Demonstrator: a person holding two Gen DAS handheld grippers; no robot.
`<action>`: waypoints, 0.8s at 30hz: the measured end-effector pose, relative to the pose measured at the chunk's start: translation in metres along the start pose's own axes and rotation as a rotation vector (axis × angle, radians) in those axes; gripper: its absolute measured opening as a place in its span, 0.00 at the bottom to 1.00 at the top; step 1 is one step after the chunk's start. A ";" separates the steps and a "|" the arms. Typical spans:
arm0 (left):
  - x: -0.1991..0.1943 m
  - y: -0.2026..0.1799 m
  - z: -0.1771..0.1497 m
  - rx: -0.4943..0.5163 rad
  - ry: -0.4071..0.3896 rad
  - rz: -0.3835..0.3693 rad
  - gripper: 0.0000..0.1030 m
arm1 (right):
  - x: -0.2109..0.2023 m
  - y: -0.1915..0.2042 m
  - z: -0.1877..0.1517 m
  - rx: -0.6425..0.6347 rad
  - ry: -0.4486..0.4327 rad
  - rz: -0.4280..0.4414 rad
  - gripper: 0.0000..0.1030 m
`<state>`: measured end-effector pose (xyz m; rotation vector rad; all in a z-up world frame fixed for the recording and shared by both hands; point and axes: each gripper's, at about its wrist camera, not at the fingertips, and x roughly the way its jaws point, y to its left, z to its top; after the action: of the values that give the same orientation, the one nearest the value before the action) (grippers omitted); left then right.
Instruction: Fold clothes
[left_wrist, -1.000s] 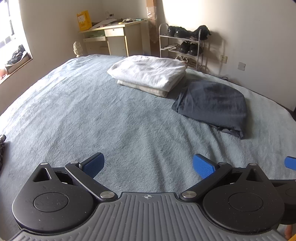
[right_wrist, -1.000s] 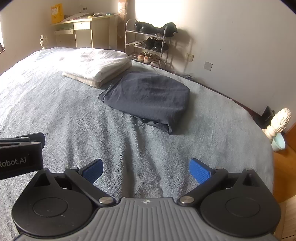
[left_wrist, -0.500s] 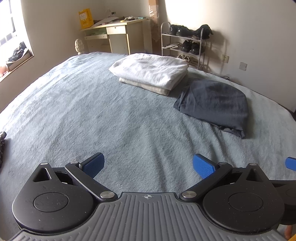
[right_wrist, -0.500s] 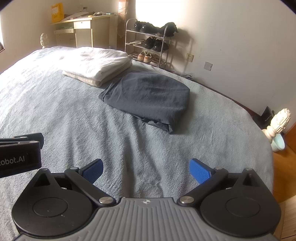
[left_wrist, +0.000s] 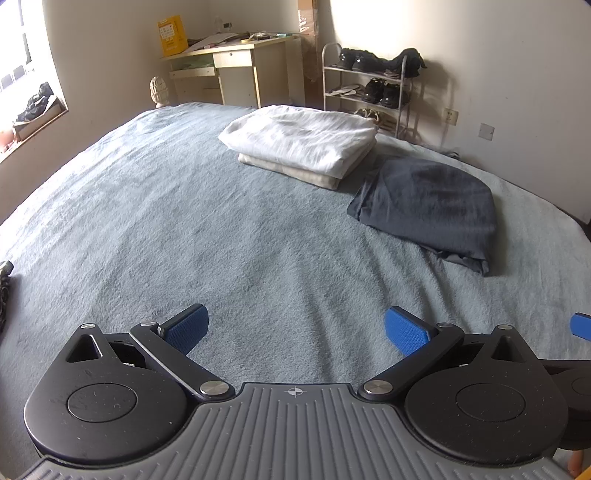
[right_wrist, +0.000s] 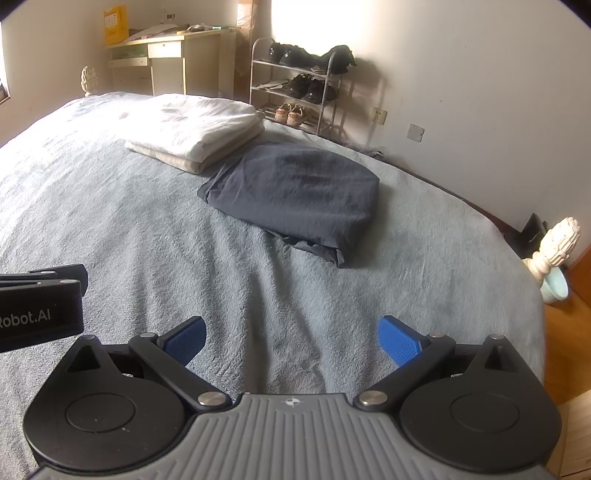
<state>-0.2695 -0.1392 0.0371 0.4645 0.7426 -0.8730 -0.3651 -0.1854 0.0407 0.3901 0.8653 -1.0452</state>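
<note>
We count two grippers, each with two blue-padded fingers. The left gripper (left_wrist: 296, 326) hovers over the bed (left_wrist: 184, 229) with its fingers spread wide and nothing between them; the right gripper (right_wrist: 291, 338) hangs the same way, fingers spread apart and empty.

On the blue-grey bed cover we count three folded pieces. Two are stacked: a white folded cloth (left_wrist: 301, 134) lies on top of a cream folded cloth (left_wrist: 291, 172), of which only the front edge shows, so we cannot tell its full shape. Just beside that stack, to its right and nearer to us, lies one dark grey folded garment (right_wrist: 295, 192), well apart from both grippers. Its near right corner is loose, with a thin layer of fabric poking out from under the fold.

At the far wall stands one desk (left_wrist: 236, 62), its tabletop covered with papers and small things too far off to name, and one yellow box (left_wrist: 170, 31) at its left end. One metal shoe rack (right_wrist: 295, 88) holds several pairs of shoes on three shelves.

In the left wrist view something dark is cut off at the left frame edge, and we cannot make out what it is. In the right wrist view only a side of the left gripper's body shows.
</note>
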 end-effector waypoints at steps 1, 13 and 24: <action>0.000 0.000 0.000 0.000 0.000 0.000 1.00 | 0.000 0.000 0.000 0.000 0.000 0.000 0.99; 0.000 0.002 0.000 -0.003 0.005 0.002 1.00 | 0.001 0.001 -0.001 -0.002 0.001 -0.002 0.99; 0.000 0.004 0.000 -0.011 0.008 0.003 1.00 | -0.001 0.002 -0.001 -0.006 -0.001 -0.003 0.99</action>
<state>-0.2665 -0.1369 0.0374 0.4599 0.7532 -0.8644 -0.3640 -0.1831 0.0400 0.3837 0.8681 -1.0456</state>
